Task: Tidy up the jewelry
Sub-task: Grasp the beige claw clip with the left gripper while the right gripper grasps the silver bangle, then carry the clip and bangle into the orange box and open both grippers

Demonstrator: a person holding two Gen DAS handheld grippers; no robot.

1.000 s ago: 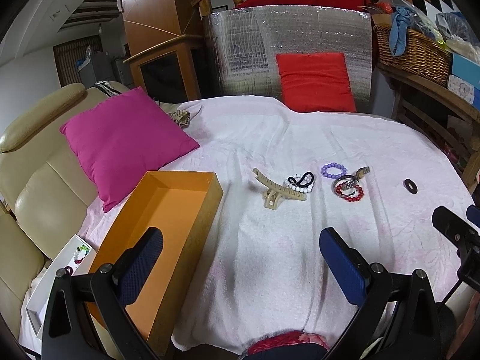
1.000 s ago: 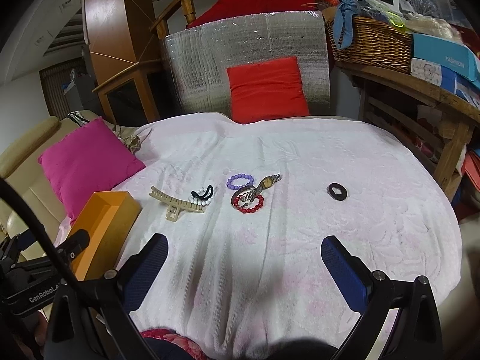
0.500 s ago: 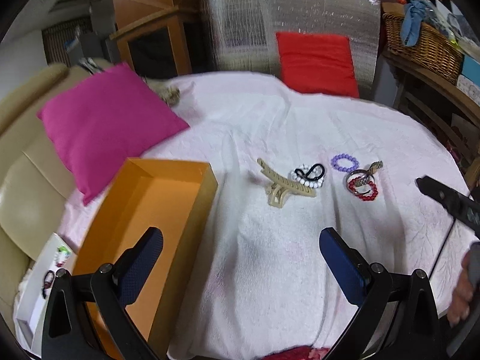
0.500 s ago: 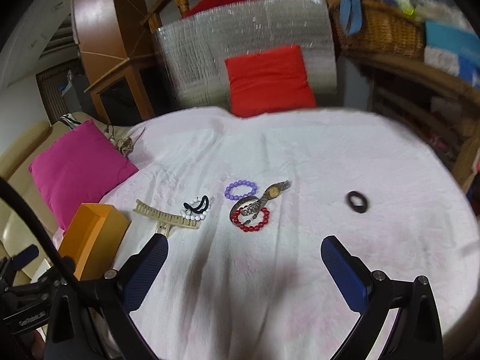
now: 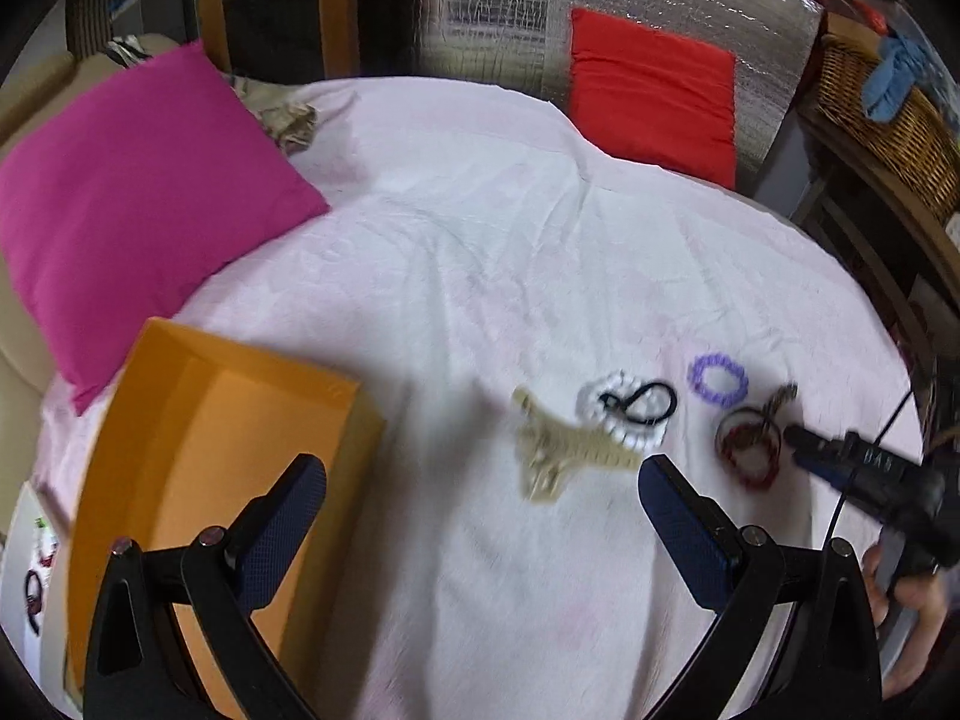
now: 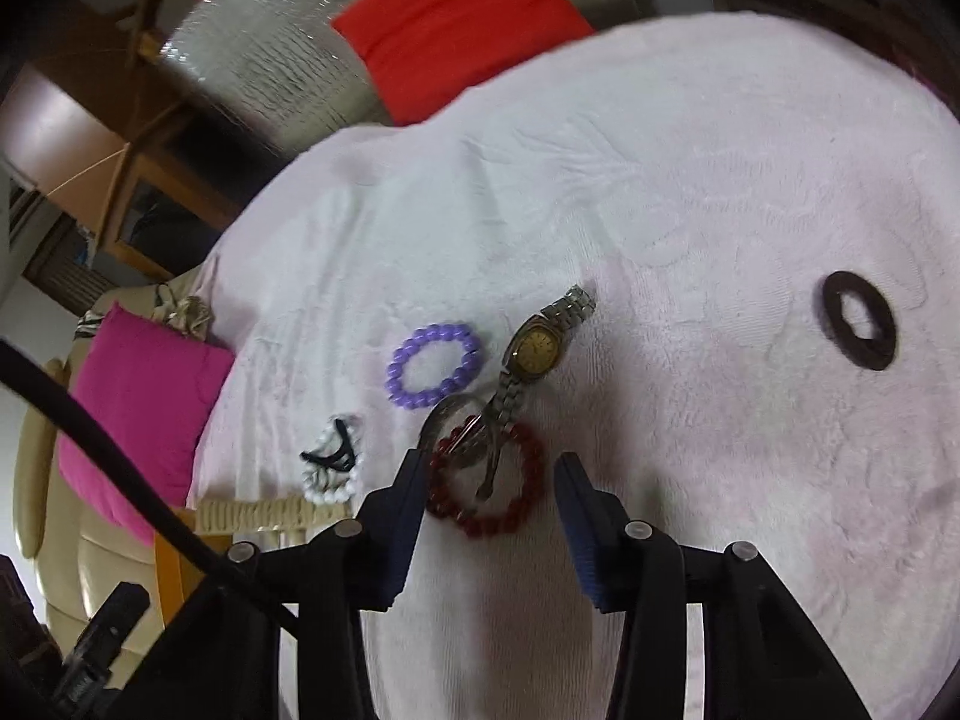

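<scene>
Jewelry lies on the pale pink cloth [image 5: 480, 276]. A red bead bracelet [image 6: 489, 495] lies between the fingers of my right gripper [image 6: 489, 480], which is open and low over it, partly narrowed. A gold-faced watch [image 6: 534, 348] overlaps the bracelet. A purple bead bracelet [image 6: 433, 366], a white bead bracelet with a black hair tie [image 6: 333, 468] and a beige hair claw [image 5: 564, 450] lie to the left. My left gripper [image 5: 480, 492] is open and empty, hovering between the claw and the open orange box [image 5: 198, 456].
A dark ring [image 6: 858, 321] lies apart at the right. A magenta cushion [image 5: 120, 192] sits at the left, a red cushion [image 5: 654, 96] at the back. A wicker basket [image 5: 888, 108] stands on a wooden shelf at the right.
My right gripper has dropped and moved forward to the red bracelet, and its fingers have narrowed. My left gripper has moved forward and tilted down over the cloth.
</scene>
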